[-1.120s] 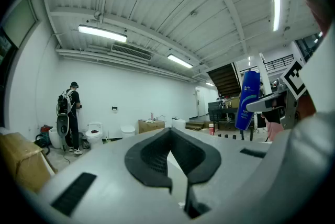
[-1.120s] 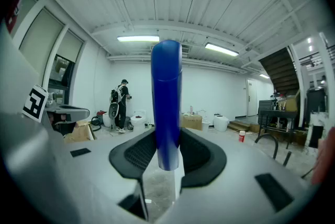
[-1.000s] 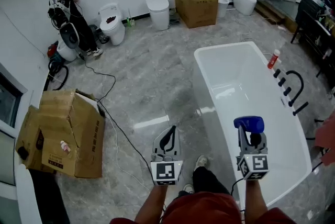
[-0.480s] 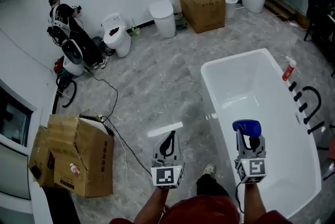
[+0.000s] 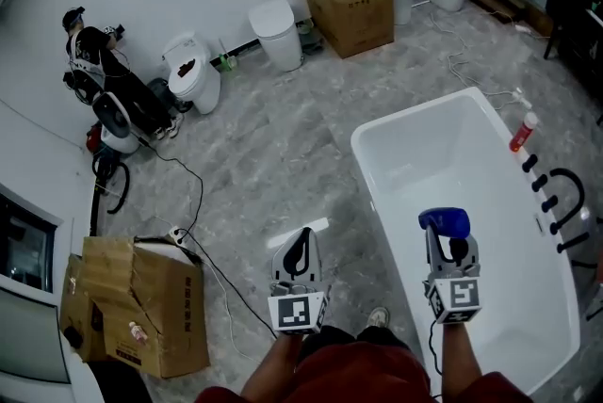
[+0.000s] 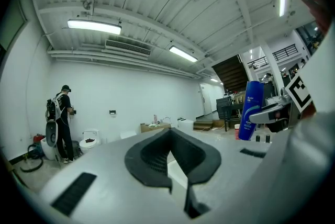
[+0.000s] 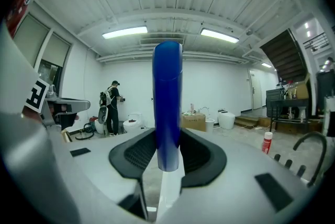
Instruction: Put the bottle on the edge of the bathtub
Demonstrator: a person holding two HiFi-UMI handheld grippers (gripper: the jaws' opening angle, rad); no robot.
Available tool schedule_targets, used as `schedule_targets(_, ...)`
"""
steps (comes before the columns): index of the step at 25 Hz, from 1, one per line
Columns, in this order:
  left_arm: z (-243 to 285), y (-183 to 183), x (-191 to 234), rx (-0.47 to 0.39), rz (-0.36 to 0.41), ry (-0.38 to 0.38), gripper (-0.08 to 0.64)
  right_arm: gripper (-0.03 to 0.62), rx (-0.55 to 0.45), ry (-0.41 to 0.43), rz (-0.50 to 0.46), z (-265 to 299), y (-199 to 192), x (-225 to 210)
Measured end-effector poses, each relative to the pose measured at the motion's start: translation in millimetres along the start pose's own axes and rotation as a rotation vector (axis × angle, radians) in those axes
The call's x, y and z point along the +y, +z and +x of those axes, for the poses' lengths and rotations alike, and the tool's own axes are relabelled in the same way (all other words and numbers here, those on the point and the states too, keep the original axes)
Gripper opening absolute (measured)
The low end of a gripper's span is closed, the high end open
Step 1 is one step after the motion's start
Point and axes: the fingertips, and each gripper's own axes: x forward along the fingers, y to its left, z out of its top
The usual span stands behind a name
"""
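Observation:
A tall blue bottle (image 7: 167, 102) stands upright between my right gripper's (image 7: 167, 139) black pads, which are shut on its lower part. In the head view the bottle's blue top (image 5: 445, 222) shows above the right gripper (image 5: 450, 246), over the near end of the white bathtub (image 5: 366, 168). My left gripper (image 5: 301, 252) hangs beside it over the marble floor, left of the tub, its jaws together with nothing in them. From the left gripper (image 6: 168, 136) the blue bottle (image 6: 253, 110) shows at the right.
A red-capped bottle (image 5: 521, 133) and black taps (image 5: 556, 196) sit on the tub's far rim. An open cardboard box (image 5: 141, 307) and a floor cable (image 5: 203, 250) lie to the left. Toilets (image 5: 193, 72), a box (image 5: 350, 1) and a person (image 5: 89, 53) are at the back wall.
The whole room has slid in the head view as I walk along the tub; the cardboard box has drifted down-left. Both grippers keep their places in view, the bottle still gripped.

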Motion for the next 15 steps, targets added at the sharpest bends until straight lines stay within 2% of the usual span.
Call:
schedule_targets(7, 62, -11, 36, -0.028, -0.039, -0.026, 0.006, 0.138, 0.029, -0.004, -0.030, 70, 1, 11)
schedule_targets(15, 154, -11, 134, -0.081, -0.039, -0.086, 0.006, 0.137, 0.039, -0.048, -0.067, 183, 30, 63)
